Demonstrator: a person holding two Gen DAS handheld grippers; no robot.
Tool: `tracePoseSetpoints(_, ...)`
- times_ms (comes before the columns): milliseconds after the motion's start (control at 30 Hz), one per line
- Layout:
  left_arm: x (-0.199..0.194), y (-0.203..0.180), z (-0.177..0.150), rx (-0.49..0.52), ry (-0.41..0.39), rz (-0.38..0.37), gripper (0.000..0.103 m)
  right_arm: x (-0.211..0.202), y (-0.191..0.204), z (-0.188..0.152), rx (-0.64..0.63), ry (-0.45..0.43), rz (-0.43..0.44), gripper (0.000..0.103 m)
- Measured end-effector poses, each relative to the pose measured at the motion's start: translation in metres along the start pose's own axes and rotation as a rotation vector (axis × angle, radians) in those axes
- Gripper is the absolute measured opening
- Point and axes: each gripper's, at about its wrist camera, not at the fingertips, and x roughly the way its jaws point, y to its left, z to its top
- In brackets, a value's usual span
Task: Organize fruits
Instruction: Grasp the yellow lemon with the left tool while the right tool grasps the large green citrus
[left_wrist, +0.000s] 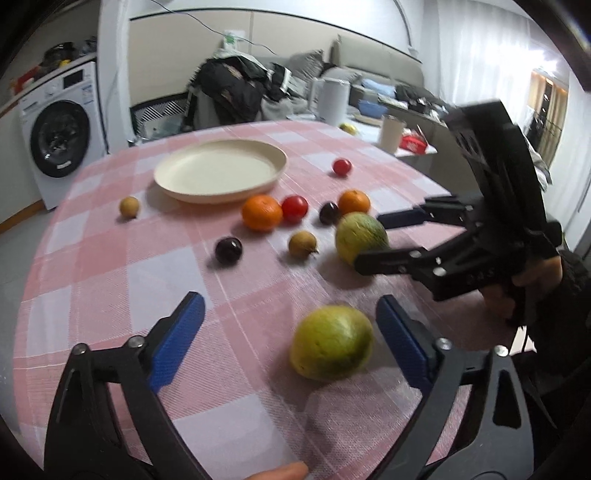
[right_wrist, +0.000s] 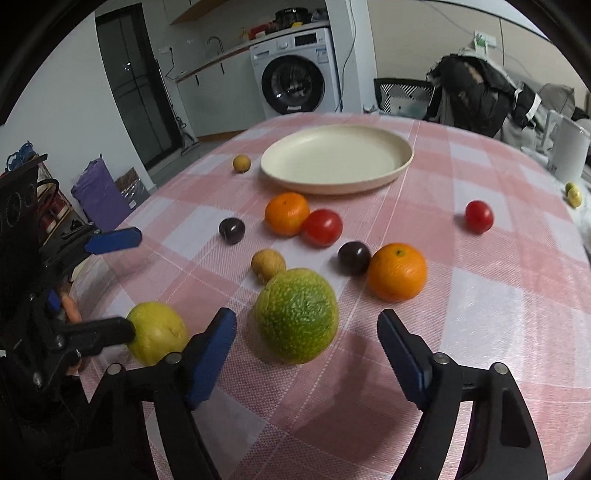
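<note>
A cream plate (left_wrist: 221, 171) (right_wrist: 338, 158) sits empty on the pink checked table. Oranges (left_wrist: 261, 212) (right_wrist: 398, 271), red tomatoes (left_wrist: 294, 208) (right_wrist: 322, 227), dark plums (left_wrist: 228, 250) (right_wrist: 354, 257) and small brown fruits (left_wrist: 302, 243) (right_wrist: 268, 263) lie loose in front of it. My left gripper (left_wrist: 290, 325) is open around a yellow-green citrus (left_wrist: 331, 342) (right_wrist: 157, 332), not touching it. My right gripper (right_wrist: 306, 332) (left_wrist: 369, 238) is open around a green citrus (right_wrist: 296, 314) (left_wrist: 360, 236).
A washing machine (right_wrist: 295, 74) stands beyond the table. A chair draped with dark clothes (left_wrist: 236, 92) stands at the far edge. A white kettle (left_wrist: 332, 98) and a cup (left_wrist: 391, 133) stand on a surface at the far right. Another small brown fruit (left_wrist: 129, 206) lies left of the plate.
</note>
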Motion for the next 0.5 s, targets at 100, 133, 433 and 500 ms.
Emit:
tracePoseSetpoints(100, 0.007, -0.005, -0.003, 0.029, 0.034, -0.009, 0.084, 0.003, 0.003, 0.000, -0.006, 0.012, 0.000, 0.077)
tracePoseSetpoints(133, 0.010, -0.007, -0.004, 0.035, 0.048, -0.014, 0.083, 0.005, 0.003, 0.000, -0.006, 0.017, -0.003, 0.073)
tracePoseSetpoints(433, 0.027, -0.016, -0.013, 0.064, 0.127, -0.095, 0.048, 0.011, 0.004, 0.001, -0.003, 0.038, 0.005, 0.058)
tracePoseSetpoints(500, 0.027, -0.016, -0.012, 0.064, 0.126, -0.093, 0.048, 0.012, 0.005, 0.001, -0.006, 0.042, -0.001, 0.053)
